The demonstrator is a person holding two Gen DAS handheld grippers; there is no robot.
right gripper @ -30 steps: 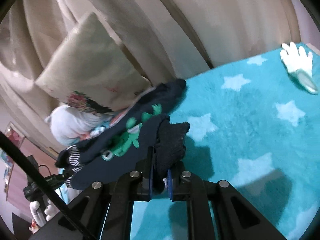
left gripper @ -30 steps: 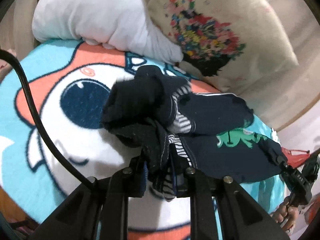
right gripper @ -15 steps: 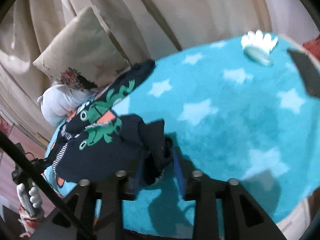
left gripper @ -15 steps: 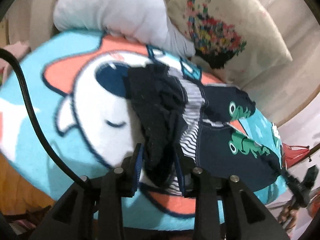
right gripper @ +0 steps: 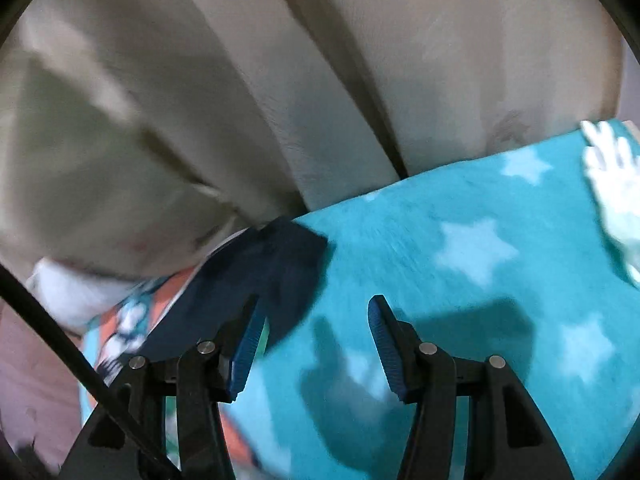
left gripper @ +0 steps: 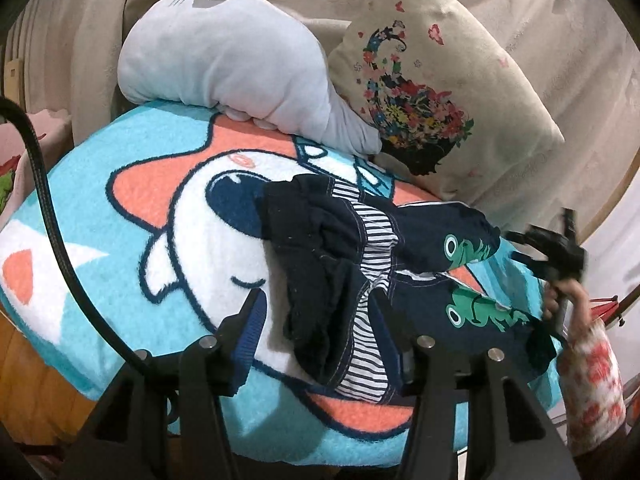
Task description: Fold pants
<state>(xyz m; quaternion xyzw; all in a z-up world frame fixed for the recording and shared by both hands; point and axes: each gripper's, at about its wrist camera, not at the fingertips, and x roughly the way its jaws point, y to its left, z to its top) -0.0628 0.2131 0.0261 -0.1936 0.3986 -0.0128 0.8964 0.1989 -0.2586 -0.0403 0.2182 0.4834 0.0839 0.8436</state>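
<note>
Small navy pants (left gripper: 424, 280) with green frog prints and a striped lining lie on the turquoise cartoon blanket (left gripper: 132, 264). Their bunched waistband end lies between the fingers of my left gripper (left gripper: 320, 324), which is open. In the right wrist view a dark leg end of the pants (right gripper: 276, 276) lies on the blanket, just ahead and left of my right gripper (right gripper: 314, 332), which is open and empty. My right gripper also shows in the left wrist view (left gripper: 556, 256), blurred, above the leg end.
A grey plush toy (left gripper: 236, 68) and a cream flower-print cushion (left gripper: 436, 96) lean at the back against beige upholstery. The blanket with white stars (right gripper: 472, 280) stretches right. A white glove-like object (right gripper: 612, 184) lies at its far right.
Both grippers have opened and let go of the pants. The pants now lie spread on the blanket. The right gripper has pulled back from the leg end.
</note>
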